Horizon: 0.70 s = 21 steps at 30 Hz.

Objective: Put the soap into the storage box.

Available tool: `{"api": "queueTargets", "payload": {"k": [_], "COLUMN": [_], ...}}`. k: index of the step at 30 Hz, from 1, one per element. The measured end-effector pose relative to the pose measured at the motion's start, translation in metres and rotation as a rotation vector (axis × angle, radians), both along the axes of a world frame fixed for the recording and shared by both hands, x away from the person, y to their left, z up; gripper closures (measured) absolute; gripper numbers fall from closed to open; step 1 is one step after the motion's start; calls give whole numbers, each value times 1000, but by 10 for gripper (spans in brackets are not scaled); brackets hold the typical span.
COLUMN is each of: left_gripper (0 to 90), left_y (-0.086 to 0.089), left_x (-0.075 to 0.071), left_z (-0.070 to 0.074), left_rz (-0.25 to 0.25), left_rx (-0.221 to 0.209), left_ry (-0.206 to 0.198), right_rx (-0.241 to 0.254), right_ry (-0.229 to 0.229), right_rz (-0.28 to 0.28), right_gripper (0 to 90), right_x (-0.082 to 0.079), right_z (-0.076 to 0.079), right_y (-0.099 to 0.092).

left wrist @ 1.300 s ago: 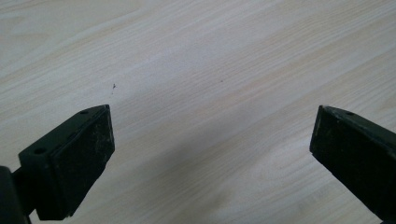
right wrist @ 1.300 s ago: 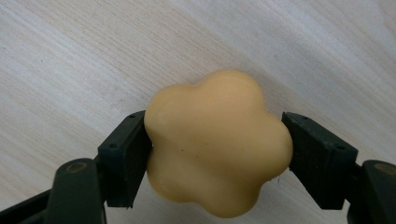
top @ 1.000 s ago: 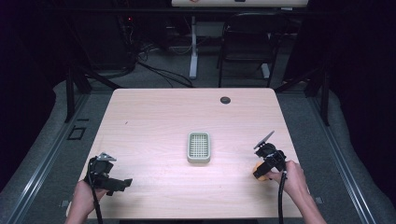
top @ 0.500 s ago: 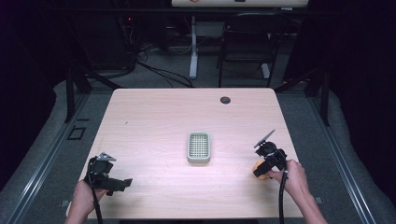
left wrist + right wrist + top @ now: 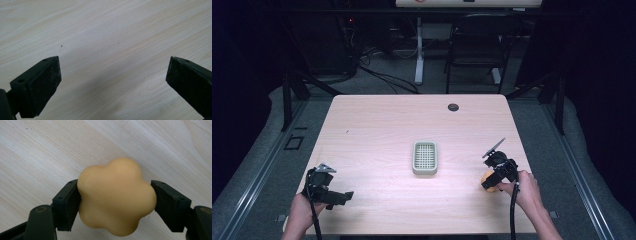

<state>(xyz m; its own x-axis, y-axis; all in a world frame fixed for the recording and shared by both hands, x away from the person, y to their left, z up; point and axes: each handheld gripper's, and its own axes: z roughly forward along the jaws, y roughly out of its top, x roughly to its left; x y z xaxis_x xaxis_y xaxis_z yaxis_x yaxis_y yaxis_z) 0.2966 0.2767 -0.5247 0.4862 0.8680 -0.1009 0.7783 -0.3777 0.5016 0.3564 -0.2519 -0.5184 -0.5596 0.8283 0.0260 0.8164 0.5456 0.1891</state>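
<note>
The pale wood-grain bench (image 5: 377, 130) carries few things, and over the last second little on it changes: the grey-green rectangular soap dish with a gridded insert (image 5: 424, 157) sits at its centre as before, and the small dark round grommet (image 5: 453, 107) stays near the far edge at about one o'clock from the dish. The left gripper (image 5: 343, 196), held low at about eight o'clock from the dish, has not shifted; its jaws stand wide apart over bare wood with nothing between them, as the left gripper view (image 5: 112, 75) confirms. The change is at the right gripper (image 5: 488, 184), at about four o'clock from the dish: compared with a second ago it has drifted slightly toward the near edge and settled lower, and its jaws now press on both sides of the yellow-orange flower-shaped lobed soap bar (image 5: 116, 196). In the high view the same bar (image 5: 487, 180) shows as an orange spot beside the hand, well apart from the dish. I judge the grasp is just made and the bar rests on or barely above the wood, so the carry to the dish has not yet begun.
</note>
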Motion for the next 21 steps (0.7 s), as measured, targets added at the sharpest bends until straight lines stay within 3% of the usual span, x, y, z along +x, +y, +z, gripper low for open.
{"api": "queueTargets", "payload": {"k": [8,12,14,21], "left_gripper": [2,2,2,2], "left_y": [0,-1,0,0], "left_x": [0,0,0,0], "left_z": [0,0,0,0], "left_rz": [-1,0,0,0], "left_rx": [0,1,-1,-2], "left_ry": [1,0,0,1], "right_rx": [-9,12,-6,1], "right_ry": [3,-14,-4,-5], "right_rz": [26,15,39,55], "right_gripper": [264,263,264,264], "right_x": [-1,-2,0,3], "right_z": [5,6,9,12], "right_y": [4,9,11,19]}}
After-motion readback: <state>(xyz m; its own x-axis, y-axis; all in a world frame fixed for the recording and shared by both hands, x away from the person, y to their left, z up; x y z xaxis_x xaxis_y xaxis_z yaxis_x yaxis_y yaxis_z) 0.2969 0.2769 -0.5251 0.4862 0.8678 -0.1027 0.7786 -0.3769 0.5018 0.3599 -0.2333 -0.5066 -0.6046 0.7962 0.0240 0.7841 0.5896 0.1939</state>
